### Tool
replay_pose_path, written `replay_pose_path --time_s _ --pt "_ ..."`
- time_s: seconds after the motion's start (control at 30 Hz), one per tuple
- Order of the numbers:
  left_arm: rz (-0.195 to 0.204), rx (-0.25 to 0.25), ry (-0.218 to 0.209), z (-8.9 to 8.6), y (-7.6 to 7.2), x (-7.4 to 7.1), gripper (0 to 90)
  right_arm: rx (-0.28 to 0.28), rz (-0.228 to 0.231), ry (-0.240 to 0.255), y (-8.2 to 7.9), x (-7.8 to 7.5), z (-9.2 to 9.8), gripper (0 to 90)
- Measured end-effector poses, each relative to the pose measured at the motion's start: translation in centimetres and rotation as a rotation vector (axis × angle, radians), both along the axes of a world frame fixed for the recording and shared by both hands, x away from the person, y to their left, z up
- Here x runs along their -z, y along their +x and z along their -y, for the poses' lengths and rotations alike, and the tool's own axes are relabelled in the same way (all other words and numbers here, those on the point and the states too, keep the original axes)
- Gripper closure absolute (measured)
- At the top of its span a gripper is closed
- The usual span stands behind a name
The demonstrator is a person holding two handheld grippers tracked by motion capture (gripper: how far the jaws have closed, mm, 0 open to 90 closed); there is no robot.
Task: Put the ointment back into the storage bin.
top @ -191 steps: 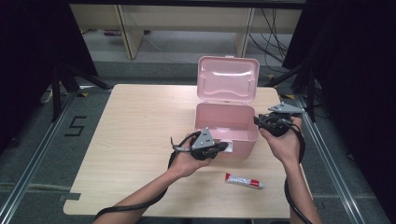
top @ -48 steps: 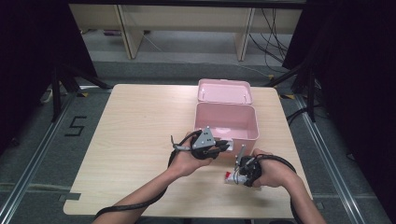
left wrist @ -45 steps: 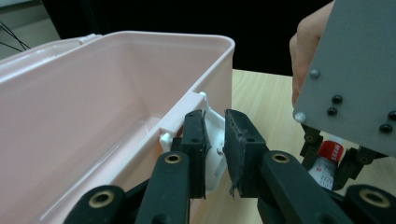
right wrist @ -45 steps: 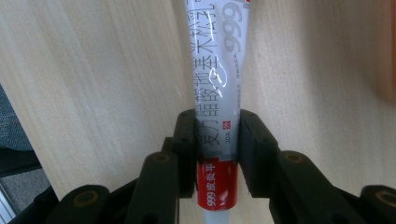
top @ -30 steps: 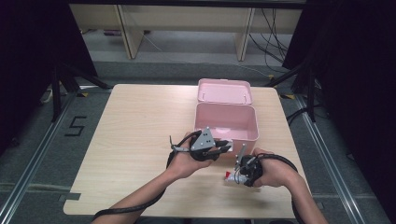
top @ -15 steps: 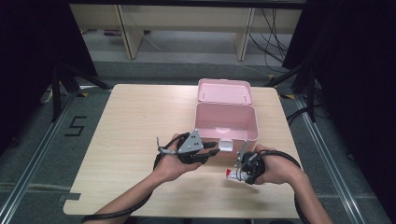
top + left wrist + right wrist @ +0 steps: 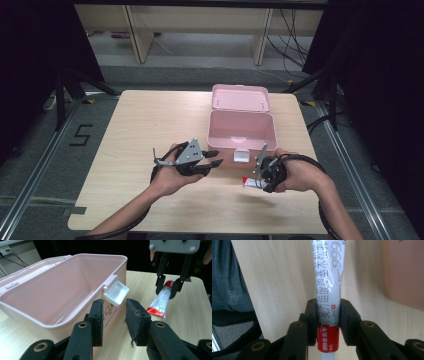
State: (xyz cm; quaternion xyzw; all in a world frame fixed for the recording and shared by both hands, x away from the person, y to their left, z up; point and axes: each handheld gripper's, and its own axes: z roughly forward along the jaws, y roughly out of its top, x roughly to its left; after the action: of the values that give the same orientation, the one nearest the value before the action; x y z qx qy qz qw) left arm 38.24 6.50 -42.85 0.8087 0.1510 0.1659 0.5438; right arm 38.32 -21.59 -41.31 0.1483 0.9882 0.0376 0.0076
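Tube (image 7: 327, 287) clamped near its red end in right tongs (image 7: 263, 176), lifted just off counter (image 7: 150, 120) beside open pink box (image 7: 242, 129). Left tongs (image 7: 114, 315) empty, just opening, apart from latch (image 7: 116, 292). Next, likely: carry tube over rim, lower inside, release.

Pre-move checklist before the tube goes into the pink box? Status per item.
1. Right tongs clamped on the tube: ok, pads press both sides near its red end.
2. Tube lifted off the table: cannot tell; in the left gripper view it hangs tilted, its far end close to the wood.
3. Pink box open: ok, the lid lies folded back.
4. Box interior free: ok, nothing shows inside.
5. Left tongs released: ok, the jaws have just been opening, nothing pressed between them.
6. White latch out of the drop path: ok, it hangs outside the front wall.
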Motion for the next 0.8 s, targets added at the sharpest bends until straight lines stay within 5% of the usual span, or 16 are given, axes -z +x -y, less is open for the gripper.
replay_pose_path --time_s 0.8 --pt "-0.027 -0.14 -0.06 -6.2 -1.8 1.7 58.4 -0.082 0.016 0.037 2.0 -3.6 0.3 71.3"
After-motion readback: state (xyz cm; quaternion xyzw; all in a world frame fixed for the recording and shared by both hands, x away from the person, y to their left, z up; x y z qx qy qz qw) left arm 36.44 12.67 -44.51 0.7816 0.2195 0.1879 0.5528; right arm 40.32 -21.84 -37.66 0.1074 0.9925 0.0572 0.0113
